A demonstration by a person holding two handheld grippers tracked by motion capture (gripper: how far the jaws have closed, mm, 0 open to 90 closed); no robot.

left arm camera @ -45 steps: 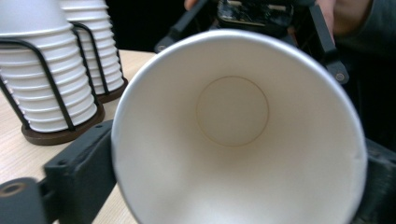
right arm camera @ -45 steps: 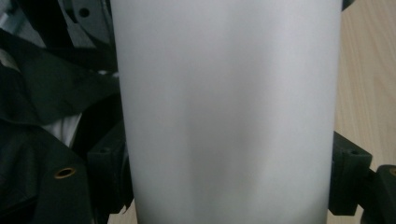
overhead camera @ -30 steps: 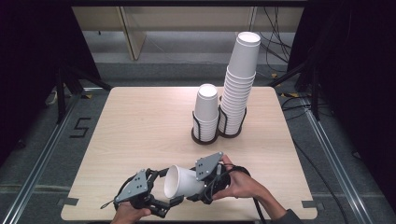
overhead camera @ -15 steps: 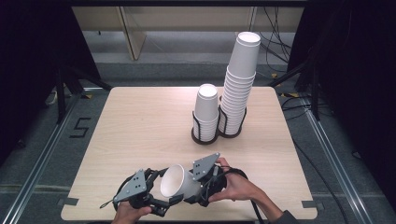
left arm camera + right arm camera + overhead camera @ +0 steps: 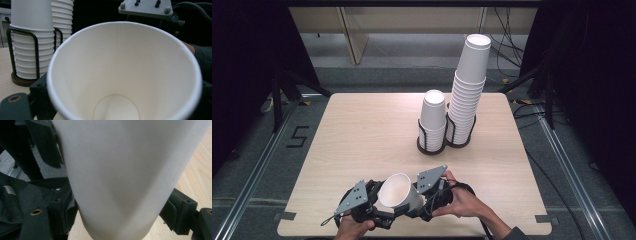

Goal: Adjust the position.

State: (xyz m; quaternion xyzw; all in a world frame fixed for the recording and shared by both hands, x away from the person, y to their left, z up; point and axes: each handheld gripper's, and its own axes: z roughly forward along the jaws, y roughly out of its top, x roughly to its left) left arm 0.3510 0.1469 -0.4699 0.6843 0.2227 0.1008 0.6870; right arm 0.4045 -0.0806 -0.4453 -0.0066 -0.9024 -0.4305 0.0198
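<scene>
A white paper cup (image 5: 398,192) lies tilted just above the table's front edge, between my two grippers. In the right gripper view its side wall (image 5: 125,175) stands between the jaws of my right gripper (image 5: 121,215), and both pads press on it near the base. My right gripper (image 5: 421,200) holds it from the right. My left gripper (image 5: 382,212) is at the cup's mouth. The left gripper view looks straight into the empty cup (image 5: 125,75), with the jaws either side of the rim. Whether they touch it is hidden.
Two black wire holders stand at the table's (image 5: 362,130) back right, one with a short cup stack (image 5: 432,117) and one with a tall stack (image 5: 468,90). The left gripper view has the short stack (image 5: 30,37) at left. Dark floor surrounds the table.
The right gripper has carried the cup a little to the left, and its mouth now sits closer to the left gripper. The left gripper has barely moved.
</scene>
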